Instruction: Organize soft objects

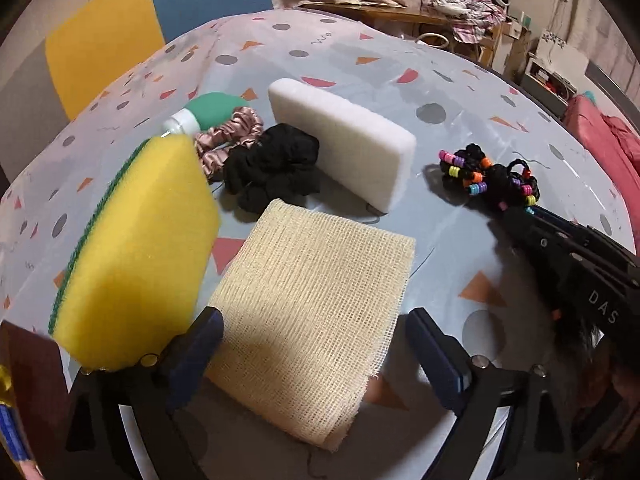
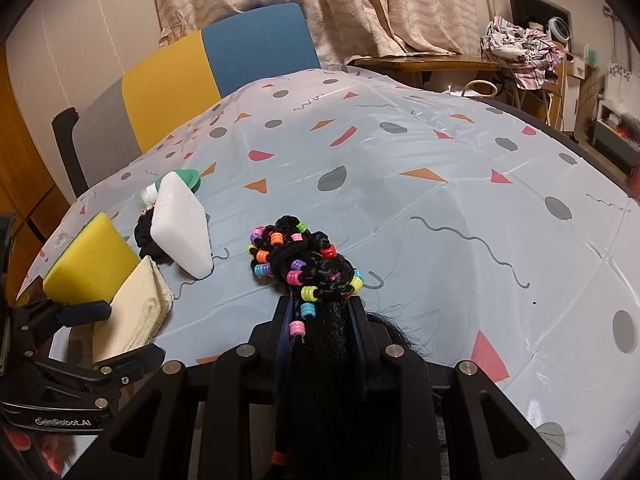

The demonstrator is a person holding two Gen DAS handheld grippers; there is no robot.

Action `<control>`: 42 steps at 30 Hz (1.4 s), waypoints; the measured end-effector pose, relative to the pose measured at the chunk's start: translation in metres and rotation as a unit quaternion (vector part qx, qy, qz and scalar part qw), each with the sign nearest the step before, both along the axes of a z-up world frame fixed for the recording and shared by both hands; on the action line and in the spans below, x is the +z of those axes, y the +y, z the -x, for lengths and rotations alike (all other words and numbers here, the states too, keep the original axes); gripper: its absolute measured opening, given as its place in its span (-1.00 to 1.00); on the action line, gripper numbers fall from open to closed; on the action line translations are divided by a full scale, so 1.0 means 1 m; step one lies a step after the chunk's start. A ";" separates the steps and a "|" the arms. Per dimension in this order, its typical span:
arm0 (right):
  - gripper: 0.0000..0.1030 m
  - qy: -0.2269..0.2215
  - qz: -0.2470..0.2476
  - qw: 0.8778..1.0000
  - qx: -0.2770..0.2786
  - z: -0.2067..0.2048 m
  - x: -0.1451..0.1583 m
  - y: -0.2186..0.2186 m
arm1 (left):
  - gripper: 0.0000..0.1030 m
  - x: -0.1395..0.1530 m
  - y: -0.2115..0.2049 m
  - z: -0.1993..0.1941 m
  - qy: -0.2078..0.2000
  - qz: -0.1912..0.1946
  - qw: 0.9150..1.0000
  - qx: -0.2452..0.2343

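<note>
My left gripper (image 1: 314,340) is open, its fingers on either side of a folded cream mesh cloth (image 1: 312,316) lying on the table. A yellow sponge with a green edge (image 1: 136,248) stands just left of it. Behind are a black scrunchie (image 1: 272,168), a pink satin scrunchie (image 1: 232,136), a white foam block (image 1: 344,140) on its edge, and a green-and-white squeeze bottle (image 1: 200,114). My right gripper (image 2: 320,312) is shut on a black braided hairpiece with coloured beads (image 2: 304,260), which rests on the table. The hairpiece also shows in the left wrist view (image 1: 488,180).
The round table has a pale blue patterned plastic cover (image 2: 440,208). A chair with yellow, blue and grey panels (image 2: 208,64) stands behind it. A wooden side table with crumpled clothes (image 2: 520,52) is at the back right.
</note>
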State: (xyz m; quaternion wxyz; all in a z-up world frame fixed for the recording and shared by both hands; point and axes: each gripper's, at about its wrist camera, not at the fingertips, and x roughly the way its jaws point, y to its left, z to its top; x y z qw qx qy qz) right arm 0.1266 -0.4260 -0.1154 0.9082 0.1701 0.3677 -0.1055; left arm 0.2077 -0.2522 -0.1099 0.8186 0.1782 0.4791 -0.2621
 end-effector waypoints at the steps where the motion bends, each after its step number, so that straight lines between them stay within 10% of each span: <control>1: -0.47 0.000 0.000 1.000 -0.001 0.000 0.000 0.000 | 0.73 0.002 0.002 0.003 -0.006 -0.003 1.000 0.002; 14: -0.47 -0.002 -0.003 1.000 -0.006 0.001 0.000 -0.001 | -0.80 0.018 0.010 0.048 -0.026 0.034 0.999 -0.019; 25: -0.47 0.000 0.002 1.000 -0.009 0.001 0.000 -0.001 | -0.79 0.033 0.028 0.062 -0.032 0.088 0.996 -0.010; 27: -0.47 0.000 0.002 1.000 -0.008 0.001 0.000 -0.001 | -0.10 0.036 0.016 0.056 -0.030 0.075 0.997 -0.016; 32: -0.47 -0.001 0.001 1.000 -0.009 0.001 0.001 -0.001 | 0.49 0.035 -0.014 0.036 -0.048 0.030 0.998 -0.013; 39: -0.47 -0.006 -0.007 1.000 -0.009 0.002 0.000 -0.003 | 0.44 0.012 -0.035 0.008 -0.070 -0.055 0.996 0.011; 40: -0.47 -0.006 -0.008 1.000 -0.009 0.002 0.000 -0.004 | 0.32 0.009 -0.036 0.009 -0.069 -0.058 0.996 0.007; 42: -0.47 -0.008 -0.011 1.000 -0.010 0.003 0.000 -0.005 | -0.58 0.009 -0.036 0.017 -0.074 -0.043 0.996 -0.018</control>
